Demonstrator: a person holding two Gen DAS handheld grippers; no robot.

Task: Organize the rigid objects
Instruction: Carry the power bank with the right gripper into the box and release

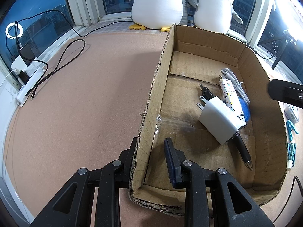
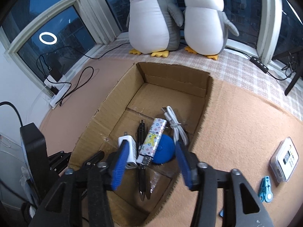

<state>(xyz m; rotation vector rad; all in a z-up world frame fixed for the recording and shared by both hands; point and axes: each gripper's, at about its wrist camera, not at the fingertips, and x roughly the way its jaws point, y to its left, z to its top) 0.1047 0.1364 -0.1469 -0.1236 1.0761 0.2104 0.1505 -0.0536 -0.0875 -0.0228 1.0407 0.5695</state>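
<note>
The left gripper (image 1: 151, 155) sits low at the near left corner of the cardboard box (image 1: 157, 87), its fingers straddling the left wall with one pad outside and one inside. The pads are spread wider than the wall, and whether they press it I cannot tell.

The right gripper (image 2: 151, 162) hovers above the box's near end, tilted downward, its blue pads (image 2: 119, 168) wide apart and holding nothing.

The box rests on a pinkish-tan cork-like surface (image 1: 85, 104) that runs to a bay window with dark glass. Two plush penguins (image 2: 153, 19) stand on the sill at twelve o'clock. A white power strip (image 1: 28, 83) with cables lies at nine o'clock.

Inside the box, toward its right side, the items lie together:
- a white charger (image 1: 217, 121), prongs aimed toward eleven o'clock
- a black pen (image 2: 141, 151), long axis running six to twelve
- a patterned lighter (image 2: 152, 138), leaning toward one o'clock
- a coiled white cable (image 2: 176, 124)
- a blue disc (image 2: 164, 149)

Outside at three o'clock lie a white packaged item (image 2: 284, 158) and a teal clip (image 2: 265, 189).
</note>
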